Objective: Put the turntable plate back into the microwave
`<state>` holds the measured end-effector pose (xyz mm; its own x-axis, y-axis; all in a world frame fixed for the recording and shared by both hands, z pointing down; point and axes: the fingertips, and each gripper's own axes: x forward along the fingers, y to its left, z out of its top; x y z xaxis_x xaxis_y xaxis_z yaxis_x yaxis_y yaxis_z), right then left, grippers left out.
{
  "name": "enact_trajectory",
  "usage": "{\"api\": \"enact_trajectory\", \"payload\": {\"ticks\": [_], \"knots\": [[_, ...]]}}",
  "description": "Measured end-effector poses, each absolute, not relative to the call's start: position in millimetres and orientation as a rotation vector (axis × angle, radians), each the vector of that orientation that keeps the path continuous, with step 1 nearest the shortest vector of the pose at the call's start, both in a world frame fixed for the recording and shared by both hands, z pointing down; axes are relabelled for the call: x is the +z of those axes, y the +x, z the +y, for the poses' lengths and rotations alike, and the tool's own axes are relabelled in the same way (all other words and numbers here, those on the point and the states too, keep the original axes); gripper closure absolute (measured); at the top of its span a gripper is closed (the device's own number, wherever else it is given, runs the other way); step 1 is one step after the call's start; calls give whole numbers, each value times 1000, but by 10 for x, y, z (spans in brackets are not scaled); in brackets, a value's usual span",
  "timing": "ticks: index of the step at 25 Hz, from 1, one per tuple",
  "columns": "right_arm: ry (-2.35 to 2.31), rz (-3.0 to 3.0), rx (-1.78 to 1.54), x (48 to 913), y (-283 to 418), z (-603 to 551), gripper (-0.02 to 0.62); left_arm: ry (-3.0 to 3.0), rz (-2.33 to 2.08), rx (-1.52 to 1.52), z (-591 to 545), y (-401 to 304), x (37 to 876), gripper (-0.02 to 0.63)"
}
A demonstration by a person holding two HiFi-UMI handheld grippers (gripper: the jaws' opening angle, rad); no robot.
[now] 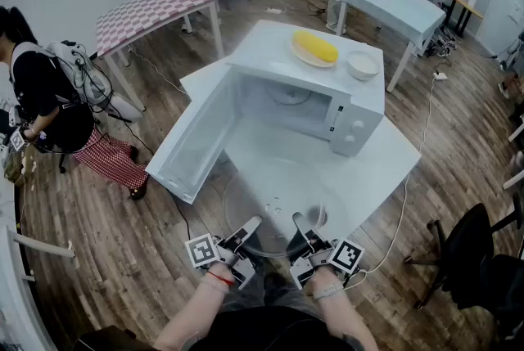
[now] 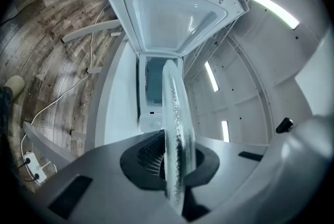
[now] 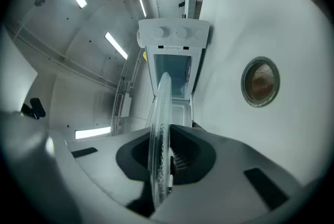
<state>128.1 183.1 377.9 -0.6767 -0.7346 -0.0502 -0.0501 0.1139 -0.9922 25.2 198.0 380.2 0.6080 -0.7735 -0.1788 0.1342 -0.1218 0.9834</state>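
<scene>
Yellow food [image 1: 315, 46] on a plate [image 1: 300, 54] beside a white bowl [image 1: 362, 65]; checkered table [image 1: 151, 7] on wooden floor [image 1: 90, 210].

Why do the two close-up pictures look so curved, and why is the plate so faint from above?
Left gripper view and right gripper view: wide-angle lenses bend straight edges and darken the corners; the glass plate appears edge-on, slightly blurred. Head view: it is clear, over a white table, so little contrast.

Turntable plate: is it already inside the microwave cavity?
No, the turntable plate is outside, in front of the open microwave, clamped at its near rim by the left gripper and right gripper.
</scene>
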Motion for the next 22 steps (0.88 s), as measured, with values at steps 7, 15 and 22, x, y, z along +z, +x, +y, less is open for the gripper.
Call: {"api": "enact_trajectory", "payload": {"ticks": [7, 15, 22], "knots": [[-778, 1835, -1624, 3890, 1241, 1569, 555, 1490, -560, -832, 1703, 208, 3891, 575], [-791, 1813, -1619, 3960, 1209, 1189, 555, 1506, -561, -809, 1305, 160, 3947, 575], [-826, 1789, -1632, 4028, 1212, 916, 555, 1462, -551, -810, 1027, 169, 4024, 575]]}}
